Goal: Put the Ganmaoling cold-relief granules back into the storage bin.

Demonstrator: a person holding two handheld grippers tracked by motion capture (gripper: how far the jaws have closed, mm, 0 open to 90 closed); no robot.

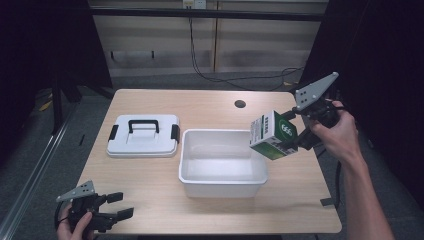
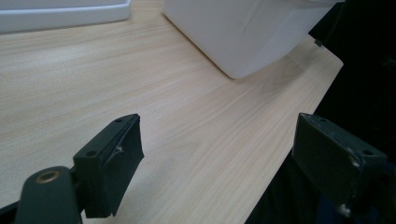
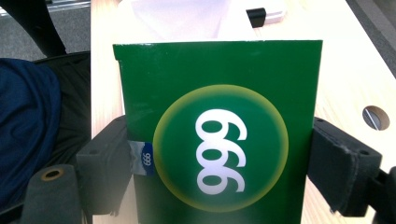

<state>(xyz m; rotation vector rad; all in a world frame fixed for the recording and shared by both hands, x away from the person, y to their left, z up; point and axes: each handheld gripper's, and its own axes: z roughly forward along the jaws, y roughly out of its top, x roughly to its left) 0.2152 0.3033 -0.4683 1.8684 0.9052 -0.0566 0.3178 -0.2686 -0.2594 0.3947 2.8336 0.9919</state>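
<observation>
A: Where is the green box (image 1: 273,135) right now?

B: It is up in the air, over the right end of the white tub (image 1: 221,186). It is tilted, with 1 corner pointing down at the tub.

A: What holds it?

B: The right tongs (image 1: 295,134) hold it. The person's right hand (image 1: 336,131) grips them from the right side of the worktop (image 1: 210,105).

A: How do those tongs look up close?

B: In the right gripper view the 2 black jaws press on both sides of the box (image 3: 219,130), so they are squeezed onto it. The box face has a round yellow ring with white numbers in it.

A: And the left tongs (image 1: 120,205)?

B: They sit low at the near left corner of the worktop, in the person's left hand (image 1: 75,227). The jaws are spread wide apart with nothing between them. In the left gripper view you just see bare wood (image 2: 187,116) between the jaws, and the tub (image 2: 243,32) farther off.

A: What else is on the worktop?

B: A white lid (image 1: 143,135) with a black handle lies flat just beside the tub, on its left. There is a small round hole (image 1: 240,104) near the far edge.
</observation>
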